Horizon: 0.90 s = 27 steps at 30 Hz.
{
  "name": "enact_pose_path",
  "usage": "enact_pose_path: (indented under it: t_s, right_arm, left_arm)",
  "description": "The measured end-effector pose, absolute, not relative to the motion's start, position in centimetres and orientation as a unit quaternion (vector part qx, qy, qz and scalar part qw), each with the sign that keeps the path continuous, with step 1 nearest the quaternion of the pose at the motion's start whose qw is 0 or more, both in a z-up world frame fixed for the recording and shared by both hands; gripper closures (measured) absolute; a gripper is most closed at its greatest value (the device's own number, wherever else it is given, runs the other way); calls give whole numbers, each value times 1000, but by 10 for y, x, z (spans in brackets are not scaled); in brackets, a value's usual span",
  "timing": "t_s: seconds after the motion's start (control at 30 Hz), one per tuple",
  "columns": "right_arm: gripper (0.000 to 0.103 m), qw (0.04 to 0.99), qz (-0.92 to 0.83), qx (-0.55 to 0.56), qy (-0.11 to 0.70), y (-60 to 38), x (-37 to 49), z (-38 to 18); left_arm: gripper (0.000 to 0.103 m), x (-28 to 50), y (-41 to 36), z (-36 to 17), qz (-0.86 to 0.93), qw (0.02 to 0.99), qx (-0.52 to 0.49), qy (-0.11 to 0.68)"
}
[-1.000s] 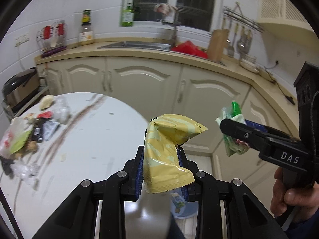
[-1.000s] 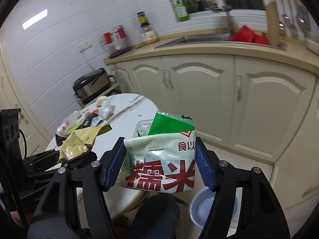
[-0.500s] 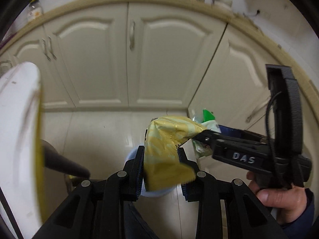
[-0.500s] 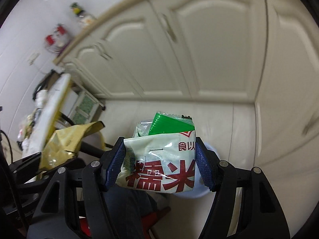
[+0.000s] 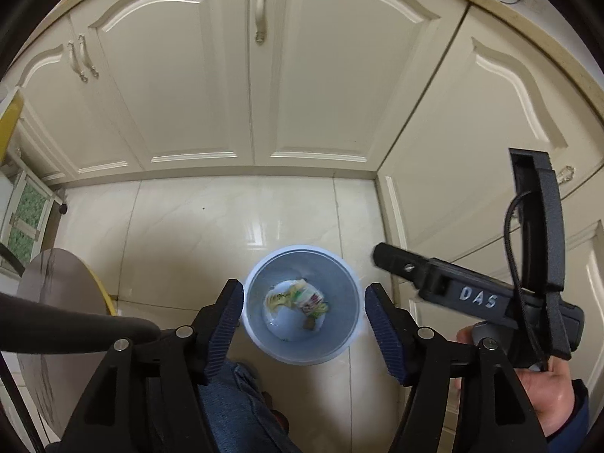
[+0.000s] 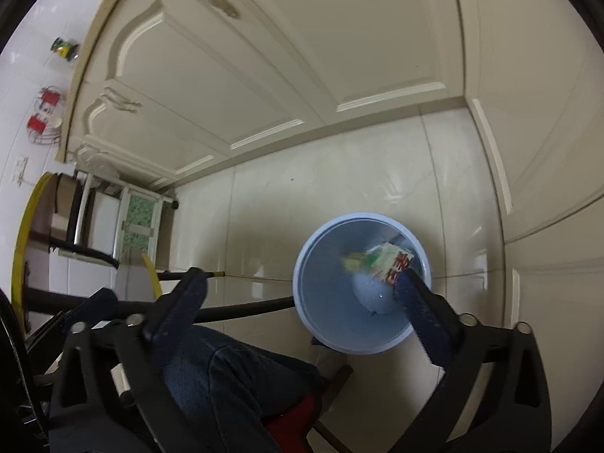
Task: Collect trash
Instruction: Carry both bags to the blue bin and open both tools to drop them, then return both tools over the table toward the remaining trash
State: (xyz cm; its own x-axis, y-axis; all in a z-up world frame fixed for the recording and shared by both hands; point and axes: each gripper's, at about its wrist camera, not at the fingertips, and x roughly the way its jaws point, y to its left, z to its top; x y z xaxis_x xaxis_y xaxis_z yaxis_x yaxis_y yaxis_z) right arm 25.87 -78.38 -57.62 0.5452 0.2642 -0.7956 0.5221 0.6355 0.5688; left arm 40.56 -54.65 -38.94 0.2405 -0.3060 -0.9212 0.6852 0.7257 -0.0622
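A light blue bin (image 5: 339, 287) stands on the tiled floor right below both grippers. In it lie a yellow wrapper (image 5: 281, 296) and a white packet with red lettering (image 5: 311, 302). My left gripper (image 5: 304, 300) hangs above the bin, its jaws opening with nothing between the pads. In the right wrist view the bin (image 6: 321, 294) holds the white packet (image 6: 392, 266) and a blurred yellow-green wrapper (image 6: 355, 262). My right gripper (image 6: 302, 283) is spread wide and still opening, empty. From the left wrist view the right gripper (image 5: 385, 258) sits at the bin's right, held by a hand (image 5: 547, 389).
Cream cabinet doors (image 5: 196, 87) close off the back and the right side. A round table with a yellow edge (image 5: 56, 324) is at the left, with black chair tubes (image 6: 241, 307) near it. A person's leg in jeans (image 6: 226, 385) is below the grippers.
Both grippers have sunk toward the floor and tipped down over the bin. Both have opened, and the yellow wrapper and the white packet have dropped into the bin.
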Motion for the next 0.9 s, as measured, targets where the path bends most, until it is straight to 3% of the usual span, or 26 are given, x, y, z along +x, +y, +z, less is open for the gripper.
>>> enact_pose_path:
  t_s: [0.1,0.47,0.57,0.63,0.9]
  right_arm:
    - [0,771,-99,418,470,-786,254,-575]
    - [0,792,-132,419,425,-789,225,-520]
    - [0,811,-130,414,392,-787,220,-485]
    - [0,829,-123,405,366,-783,219,-454]
    - [0,889,-68,345,291,-727,233,-341]
  left_arm:
    - [34,399,-540,-389,-317,770,176,525]
    - [34,337,-504,-340,-362,789,164,469]
    - [31,324,-487,-310,-375,805,146,436]
    - [20,317,-464,-281,-375,828,128,397]
    - [9,304,-362,-217,-298,897,69,320]
